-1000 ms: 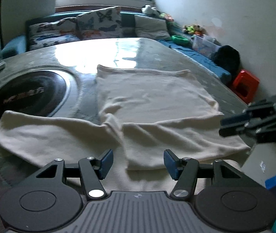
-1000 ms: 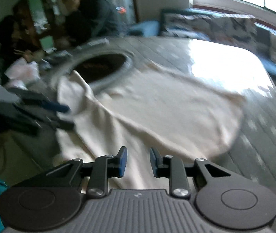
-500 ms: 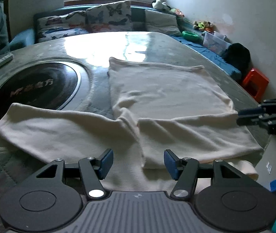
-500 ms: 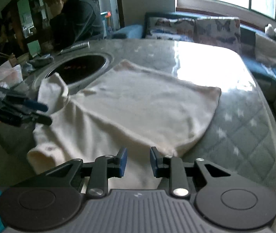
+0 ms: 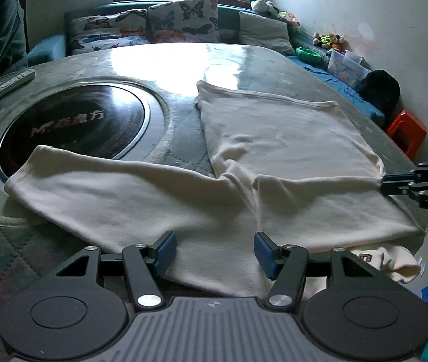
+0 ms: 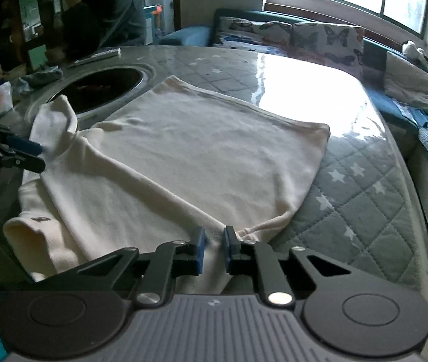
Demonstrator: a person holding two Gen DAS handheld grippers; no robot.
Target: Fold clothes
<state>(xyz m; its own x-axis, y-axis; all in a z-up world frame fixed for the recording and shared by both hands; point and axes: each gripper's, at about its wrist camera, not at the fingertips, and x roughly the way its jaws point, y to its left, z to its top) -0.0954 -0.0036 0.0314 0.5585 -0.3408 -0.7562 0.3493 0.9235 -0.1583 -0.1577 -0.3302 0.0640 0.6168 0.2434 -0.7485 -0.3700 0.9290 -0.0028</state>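
Cream garment (image 6: pixel 183 163) edge sits between right tool (image 6: pixel 214 246) pads.

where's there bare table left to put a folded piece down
Free: the glossy grey quilted table top beyond the cream long-sleeved garment's far hem, toward the butterfly cushions, and the quilted strip along its right edge. Crowded: the near edge, with the sleeves, and the round black inset cooktop, partly covered by one sleeve.
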